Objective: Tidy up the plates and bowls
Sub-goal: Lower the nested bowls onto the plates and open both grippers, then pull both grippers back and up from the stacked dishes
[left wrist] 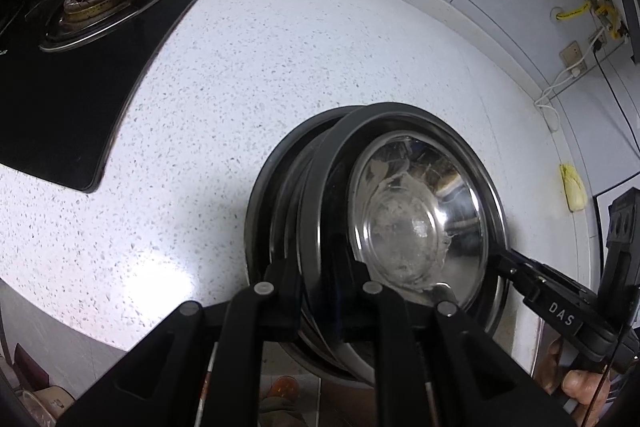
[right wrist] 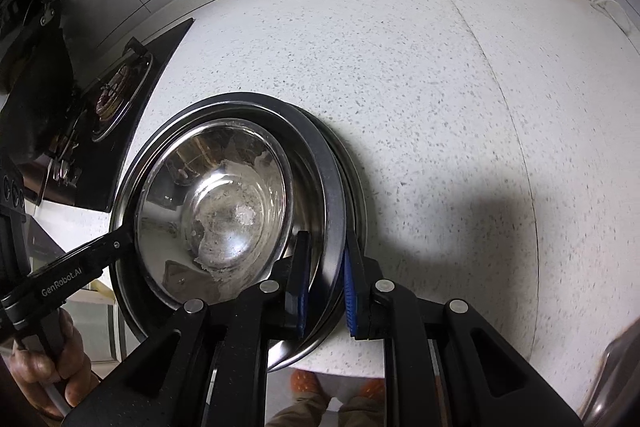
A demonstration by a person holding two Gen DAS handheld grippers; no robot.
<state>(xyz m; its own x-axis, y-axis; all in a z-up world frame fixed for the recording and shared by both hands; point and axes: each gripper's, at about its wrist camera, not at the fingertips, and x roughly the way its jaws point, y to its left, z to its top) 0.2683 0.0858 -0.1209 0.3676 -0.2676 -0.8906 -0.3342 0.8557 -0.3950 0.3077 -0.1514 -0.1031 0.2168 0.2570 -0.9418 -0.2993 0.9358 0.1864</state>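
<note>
Steel on speckled white stone: we see a stack of shallow plates (right wrist: 340,187) near the front edge of the worktop (right wrist: 440,107), with a shiny steel bowl (right wrist: 216,203) sitting in the topmost plate. The gas hob (left wrist: 92,27) is our landmark; the stack lies well apart from it, toward the worktop's near edge. Our right tongs (right wrist: 326,283) are nearly closed, blue pads pinching the rim of the top plate on the side away from the hob, and that plate sits tilted on the stack. Our left tongs (left wrist: 326,291) stand at the rim on the hob side, jaws narrow; we cannot tell whether the pads press on it.
</note>
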